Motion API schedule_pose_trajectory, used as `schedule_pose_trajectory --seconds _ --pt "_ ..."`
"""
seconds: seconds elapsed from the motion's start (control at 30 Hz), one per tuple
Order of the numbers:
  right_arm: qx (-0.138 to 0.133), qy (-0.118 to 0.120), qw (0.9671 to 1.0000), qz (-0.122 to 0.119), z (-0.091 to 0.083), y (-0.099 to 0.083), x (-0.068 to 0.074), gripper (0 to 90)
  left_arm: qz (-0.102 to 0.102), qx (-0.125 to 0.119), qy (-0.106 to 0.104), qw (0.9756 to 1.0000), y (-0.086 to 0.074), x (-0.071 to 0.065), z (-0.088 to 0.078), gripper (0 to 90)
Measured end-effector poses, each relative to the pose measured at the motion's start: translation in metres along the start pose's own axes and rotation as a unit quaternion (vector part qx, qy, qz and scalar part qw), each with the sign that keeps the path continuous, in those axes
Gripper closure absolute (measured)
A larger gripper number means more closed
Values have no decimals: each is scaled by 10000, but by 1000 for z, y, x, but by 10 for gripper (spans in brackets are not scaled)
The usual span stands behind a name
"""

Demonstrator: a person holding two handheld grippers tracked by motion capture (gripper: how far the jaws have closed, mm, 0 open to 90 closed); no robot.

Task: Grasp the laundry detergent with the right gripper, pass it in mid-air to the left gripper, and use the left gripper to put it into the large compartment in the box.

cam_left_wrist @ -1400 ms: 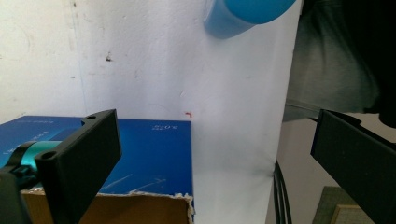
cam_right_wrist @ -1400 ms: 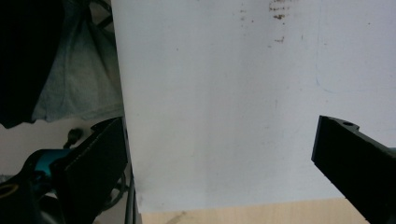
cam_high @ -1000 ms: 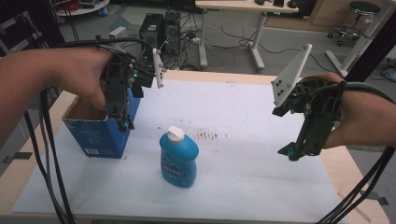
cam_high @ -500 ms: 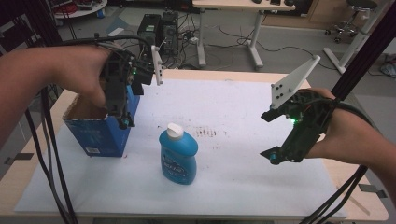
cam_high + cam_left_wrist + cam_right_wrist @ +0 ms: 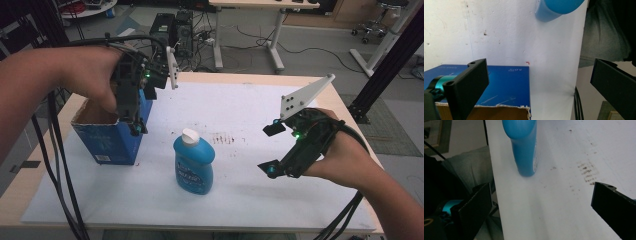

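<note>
A blue bottle [image 5: 194, 162] with a white cap stands upright on the white sheet, near the front middle. To its left sits an open blue cardboard box [image 5: 112, 142]. My left gripper [image 5: 135, 125] hangs open over the box's right wall, jaws pointing down. In the left gripper view the box [image 5: 506, 85] lies below the wide-apart jaws of my left gripper [image 5: 540, 85], with the bottle [image 5: 556, 8] farther off. My right gripper [image 5: 270, 149] is open to the right of the bottle, apart from it. In the right gripper view my right gripper [image 5: 544, 212] faces the bottle [image 5: 524, 147].
A white sheet [image 5: 240, 100] covers the wooden table [image 5: 35, 175]. Brown smudges [image 5: 222, 138] mark the sheet just right of the bottle. Cables trail off the table's left edge. A computer tower [image 5: 175, 27] and desk legs stand on the floor beyond.
My right gripper has moved left toward the bottle and a little nearer the front edge, staying open. The left gripper, box and bottle have stayed put.
</note>
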State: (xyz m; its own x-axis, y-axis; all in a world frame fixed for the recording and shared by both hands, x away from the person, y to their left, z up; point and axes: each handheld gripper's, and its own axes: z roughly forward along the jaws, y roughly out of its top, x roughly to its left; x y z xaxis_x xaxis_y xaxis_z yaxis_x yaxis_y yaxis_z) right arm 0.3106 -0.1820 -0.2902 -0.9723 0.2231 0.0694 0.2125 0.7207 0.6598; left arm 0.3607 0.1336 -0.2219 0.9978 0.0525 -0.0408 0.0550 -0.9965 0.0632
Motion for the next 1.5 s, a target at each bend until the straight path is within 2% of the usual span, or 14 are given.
schedule_pose_trajectory --seconds 0.5,0.67,0.83,0.93,1.2,1.5 --pt "-465 194 9985 215 55 1 4 25 30 27 42 10000 1 -4 0 17" --pt "-472 159 9986 192 73 5 7 24 45 10 62 10000 2 -6 0 17" --pt "-512 277 9981 181 89 10 10 24 64 16 78 9999 2 -7 0 17" --pt "-579 314 9977 183 96 13 11 24 69 29 70 9999 1 -8 0 18" --pt "-810 211 9964 168 110 21 13 24 55 27 95 9999 -1 -10 -1 17" --pt "-843 223 9961 162 125 27 16 24 44 23 87 9999 -2 -11 0 17"
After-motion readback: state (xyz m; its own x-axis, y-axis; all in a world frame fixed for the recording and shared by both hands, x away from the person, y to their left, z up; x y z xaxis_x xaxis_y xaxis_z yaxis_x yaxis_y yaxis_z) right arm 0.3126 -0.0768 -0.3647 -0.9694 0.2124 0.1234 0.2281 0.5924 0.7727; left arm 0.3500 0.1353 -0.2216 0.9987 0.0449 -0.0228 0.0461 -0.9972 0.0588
